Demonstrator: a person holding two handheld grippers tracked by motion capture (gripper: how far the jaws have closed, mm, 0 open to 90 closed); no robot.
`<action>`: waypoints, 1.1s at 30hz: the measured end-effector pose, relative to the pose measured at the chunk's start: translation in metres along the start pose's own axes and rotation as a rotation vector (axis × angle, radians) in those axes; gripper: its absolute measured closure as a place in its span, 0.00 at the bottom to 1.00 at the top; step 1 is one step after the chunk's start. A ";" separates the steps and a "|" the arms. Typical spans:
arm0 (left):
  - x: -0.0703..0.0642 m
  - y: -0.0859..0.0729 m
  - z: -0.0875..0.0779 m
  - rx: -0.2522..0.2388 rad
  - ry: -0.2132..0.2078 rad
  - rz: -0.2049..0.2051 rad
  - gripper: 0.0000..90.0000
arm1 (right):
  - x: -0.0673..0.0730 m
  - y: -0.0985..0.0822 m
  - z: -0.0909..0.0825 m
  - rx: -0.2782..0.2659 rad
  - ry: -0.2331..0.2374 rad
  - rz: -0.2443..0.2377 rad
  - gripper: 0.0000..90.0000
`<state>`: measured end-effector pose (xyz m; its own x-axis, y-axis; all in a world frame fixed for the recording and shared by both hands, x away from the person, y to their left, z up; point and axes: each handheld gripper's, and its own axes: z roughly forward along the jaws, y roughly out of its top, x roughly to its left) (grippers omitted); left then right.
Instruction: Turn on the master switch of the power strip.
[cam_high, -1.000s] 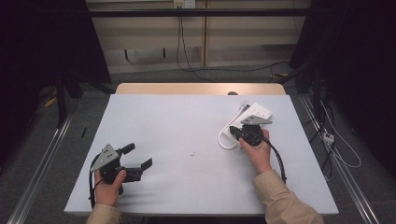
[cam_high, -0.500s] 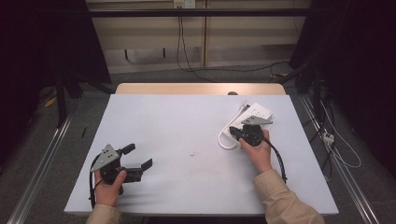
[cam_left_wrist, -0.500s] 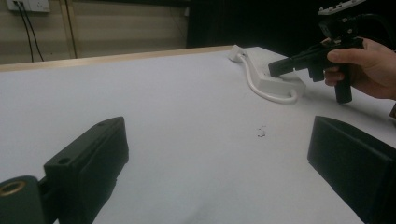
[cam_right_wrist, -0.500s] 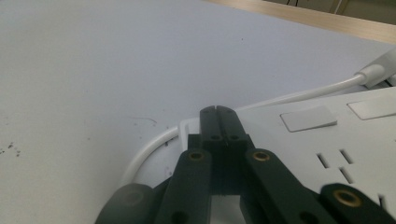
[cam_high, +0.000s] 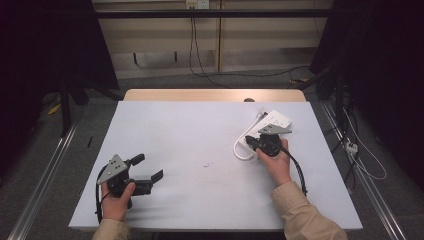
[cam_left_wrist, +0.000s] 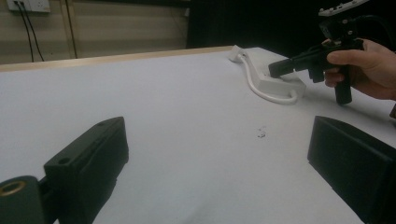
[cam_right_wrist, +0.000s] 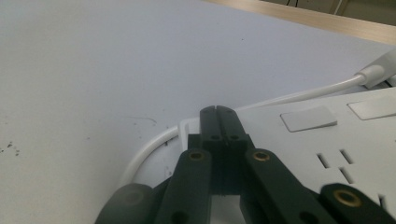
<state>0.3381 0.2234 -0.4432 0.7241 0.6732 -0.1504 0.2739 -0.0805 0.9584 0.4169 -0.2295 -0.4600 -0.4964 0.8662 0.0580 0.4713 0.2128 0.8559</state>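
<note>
Nearest the person, the left gripper (cam_high: 148, 168) sits low over the front left of the white table (cam_high: 200, 140), its jaws spread wide with nothing but bare tabletop between them (in the left gripper view only the two black pads show, both cut off by the bottom edge). Farther on and to the right, the right gripper (cam_high: 252, 142) has its jaws pressed together, tips meeting over the near end of the white power strip (cam_high: 272, 122); whether the tips actually touch the strip's top face is hard to say from the right gripper view, since the linkage hides the spot beneath them. That strip lies flat at the table's far right, partly covered in the high view by the gripper and its grey plate, and cut off at the right edge of the right gripper view. Its white cable (cam_high: 239, 150) loops out on the table just beside the closed tips. Small dark specks (cam_high: 206, 164) mark the table's middle.
</note>
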 end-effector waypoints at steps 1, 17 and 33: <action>0.000 0.000 0.000 0.000 -0.001 0.001 0.05 | 0.000 0.000 0.000 0.000 0.000 0.000 1.00; 0.000 0.000 0.000 0.001 0.001 0.002 0.05 | 0.000 0.000 0.000 0.003 -0.002 0.004 1.00; 0.000 0.000 0.000 -0.001 -0.001 0.002 0.05 | 0.001 0.000 0.000 0.005 -0.003 -0.012 1.00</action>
<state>0.3380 0.2229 -0.4432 0.7254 0.6721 -0.1487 0.2717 -0.0811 0.9590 0.4166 -0.2289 -0.4605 -0.4996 0.8650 0.0463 0.4689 0.2251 0.8541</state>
